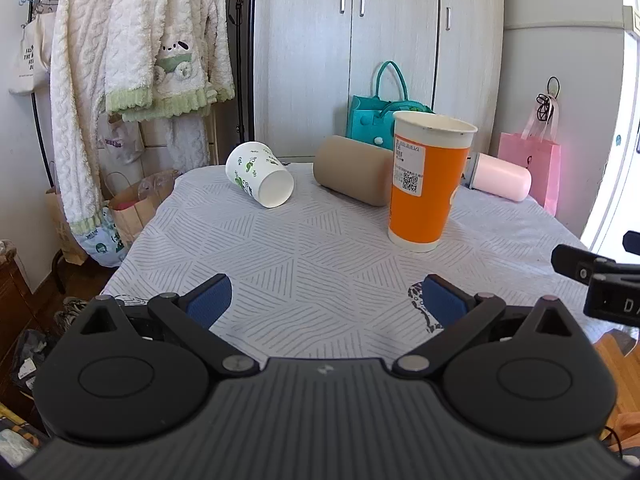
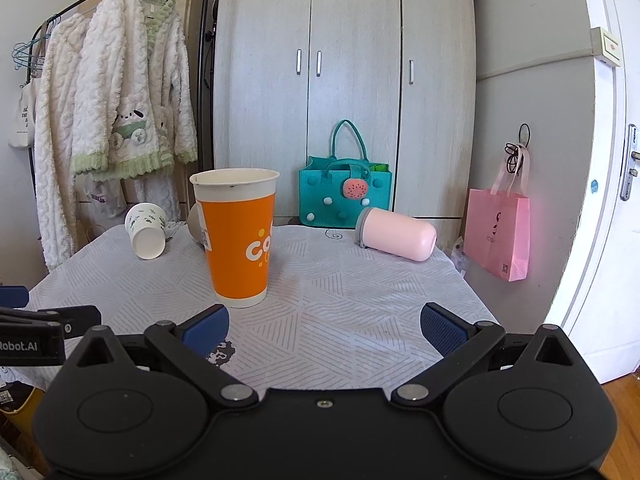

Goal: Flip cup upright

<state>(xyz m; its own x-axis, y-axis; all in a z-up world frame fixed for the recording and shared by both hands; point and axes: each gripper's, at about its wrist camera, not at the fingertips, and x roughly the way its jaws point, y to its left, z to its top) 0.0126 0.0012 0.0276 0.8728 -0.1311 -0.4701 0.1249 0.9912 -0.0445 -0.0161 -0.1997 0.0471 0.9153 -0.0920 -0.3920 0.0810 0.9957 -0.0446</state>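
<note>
An orange paper cup (image 1: 426,184) stands upright on the table, also in the right wrist view (image 2: 238,236). A white cup with green leaf print (image 1: 260,179) lies on its side at the back left (image 2: 146,230). A tan cup (image 1: 352,169) lies on its side behind the orange cup, mostly hidden in the right wrist view (image 2: 195,224). A pink cup (image 1: 502,176) lies on its side at the back right (image 2: 398,236). My left gripper (image 1: 326,300) is open and empty near the front edge. My right gripper (image 2: 324,330) is open and empty, in front of the orange cup.
The table has a grey-patterned cloth (image 1: 320,248). A teal bag (image 2: 344,194) and a pink bag (image 2: 498,236) stand behind it by a wardrobe. Fluffy robes (image 1: 120,60) hang on a rack at the left. The right gripper's side (image 1: 600,276) shows at the right.
</note>
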